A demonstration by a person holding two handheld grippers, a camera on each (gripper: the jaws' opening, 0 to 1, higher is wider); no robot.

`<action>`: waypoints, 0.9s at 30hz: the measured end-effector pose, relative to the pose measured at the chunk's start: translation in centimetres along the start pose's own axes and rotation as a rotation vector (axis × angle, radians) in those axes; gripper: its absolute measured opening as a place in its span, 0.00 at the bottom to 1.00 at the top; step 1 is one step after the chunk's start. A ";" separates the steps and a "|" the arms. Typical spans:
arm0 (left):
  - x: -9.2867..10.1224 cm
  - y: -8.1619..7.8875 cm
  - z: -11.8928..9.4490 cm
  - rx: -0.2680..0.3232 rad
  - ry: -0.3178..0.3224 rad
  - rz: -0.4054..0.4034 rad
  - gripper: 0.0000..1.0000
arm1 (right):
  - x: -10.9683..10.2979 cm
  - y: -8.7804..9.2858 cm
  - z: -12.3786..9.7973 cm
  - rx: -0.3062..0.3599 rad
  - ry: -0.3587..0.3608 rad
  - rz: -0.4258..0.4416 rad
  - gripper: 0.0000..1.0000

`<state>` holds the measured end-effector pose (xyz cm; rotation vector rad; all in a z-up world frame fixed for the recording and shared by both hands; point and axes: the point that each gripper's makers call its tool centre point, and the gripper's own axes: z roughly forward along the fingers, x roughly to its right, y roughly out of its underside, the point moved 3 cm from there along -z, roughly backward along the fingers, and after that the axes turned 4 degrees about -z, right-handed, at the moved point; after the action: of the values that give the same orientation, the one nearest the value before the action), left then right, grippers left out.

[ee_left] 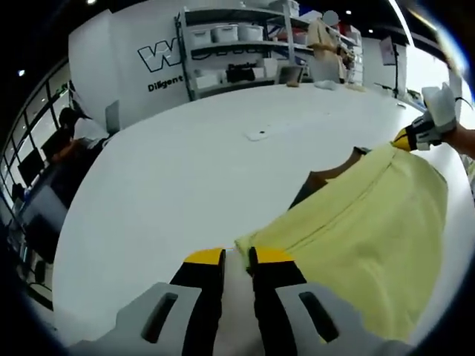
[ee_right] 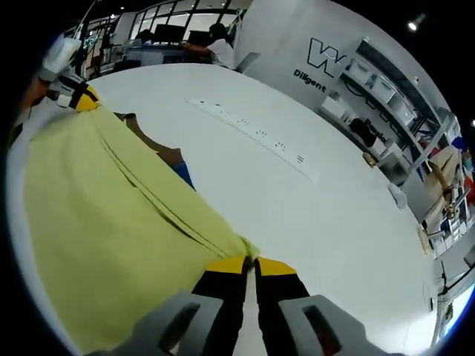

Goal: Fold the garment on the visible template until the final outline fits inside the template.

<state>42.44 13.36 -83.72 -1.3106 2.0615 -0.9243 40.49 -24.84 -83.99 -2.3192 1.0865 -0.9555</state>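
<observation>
A pale yellow garment (ee_left: 371, 222) lies spread on the white table (ee_left: 185, 185), stretched between my two grippers. My left gripper (ee_left: 237, 259) is shut on one of its corners. My right gripper (ee_right: 251, 263) pinches the other corner of the yellow garment (ee_right: 104, 215). Each gripper also shows in the other's view: the right gripper (ee_left: 415, 136) at the garment's far edge, the left gripper (ee_right: 78, 95) at the upper left. A brown template (ee_left: 330, 176) pokes out from beneath the cloth. In the right gripper view the brown template (ee_right: 159, 150) has a bit of blue (ee_right: 183, 175) beside it.
A long white power strip (ee_right: 252, 132) lies across the table (ee_right: 334, 215). A small white object (ee_left: 257, 135) sits mid-table. Shelves (ee_left: 230, 52) with bins stand behind the table. People sit at desks (ee_left: 67, 141) off the table's edge.
</observation>
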 end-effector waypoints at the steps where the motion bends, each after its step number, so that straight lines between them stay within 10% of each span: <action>1: -0.1 -0.1 -0.1 0.002 -0.004 0.001 0.14 | 0.2 -0.1 0.0 0.005 0.010 0.003 0.05; 15: 0.6 -2.3 -3.4 0.122 -0.008 -0.039 0.18 | 2.4 -2.9 -4.3 0.169 0.110 0.022 0.03; 27: 3.5 -1.8 -4.7 0.151 0.050 -0.079 0.00 | -2.1 -3.2 -4.5 0.214 0.023 0.040 0.00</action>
<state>38.61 10.90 -79.59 -1.3083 1.9471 -1.1353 37.85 -21.56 -79.87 -2.1114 0.9841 -1.0318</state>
